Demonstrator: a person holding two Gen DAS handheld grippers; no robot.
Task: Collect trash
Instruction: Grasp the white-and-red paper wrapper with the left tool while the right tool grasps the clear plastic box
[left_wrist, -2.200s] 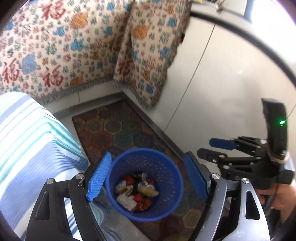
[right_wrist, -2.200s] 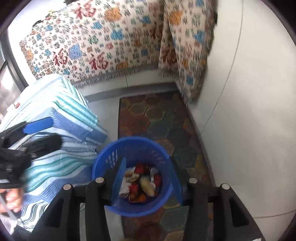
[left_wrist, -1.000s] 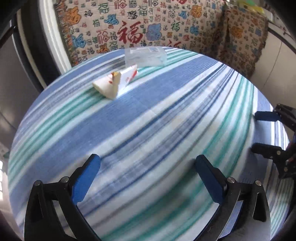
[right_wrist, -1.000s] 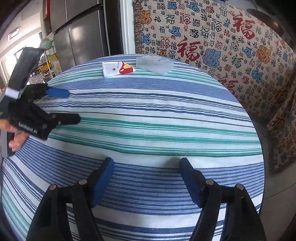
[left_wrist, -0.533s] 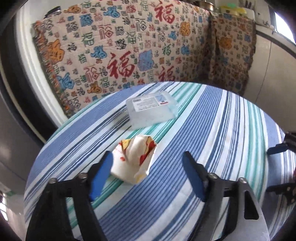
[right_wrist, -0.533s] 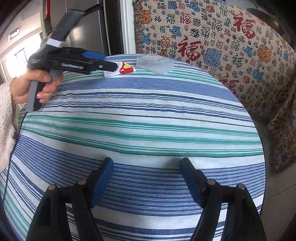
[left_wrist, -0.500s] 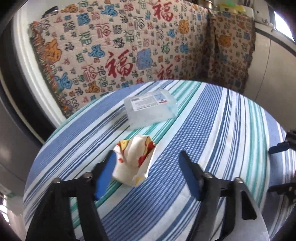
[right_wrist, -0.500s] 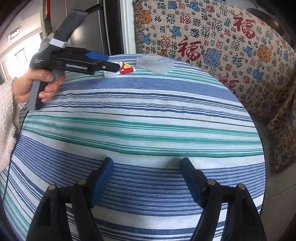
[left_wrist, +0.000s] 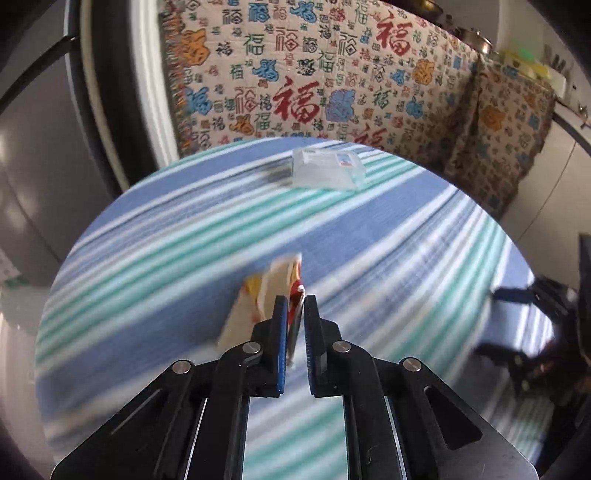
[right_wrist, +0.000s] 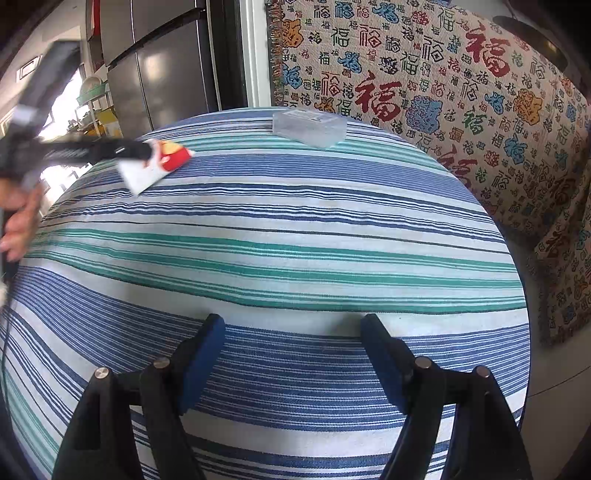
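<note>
Tablecloth (right_wrist: 280, 229): I see a round table under blue, teal and white stripes; it fills most of both wrist views.
Hanging blanket (right_wrist: 436, 74): cream fabric printed with red, blue and orange characters, behind the table's far edge.
Refrigerator (right_wrist: 162, 62): dark steel doors, beyond the table's far left edge in my right wrist view.
Right gripper (right_wrist: 293, 354): I read the blue-padded jaws as spread wide, nothing between them; it hovers over the near edge of the tablecloth.
Left gripper (left_wrist: 294, 310): jaws drawn almost together, pinching the paper wrapper (left_wrist: 266, 299) by one edge. My right wrist view shows the same gripper (right_wrist: 146, 151) at the table's far left edge, with a hand (right_wrist: 18, 225) on its handle.
Clear plastic box (right_wrist: 309, 128): lies flat on the cloth at the far edge, with a printed label on top; well apart from both grippers.
Paper wrapper, placement (right_wrist: 155, 166): white with red and yellow print, crumpled, near the far left edge. I cannot tell whether its lower corner touches the cloth; the left wrist picture is motion-blurred.
</note>
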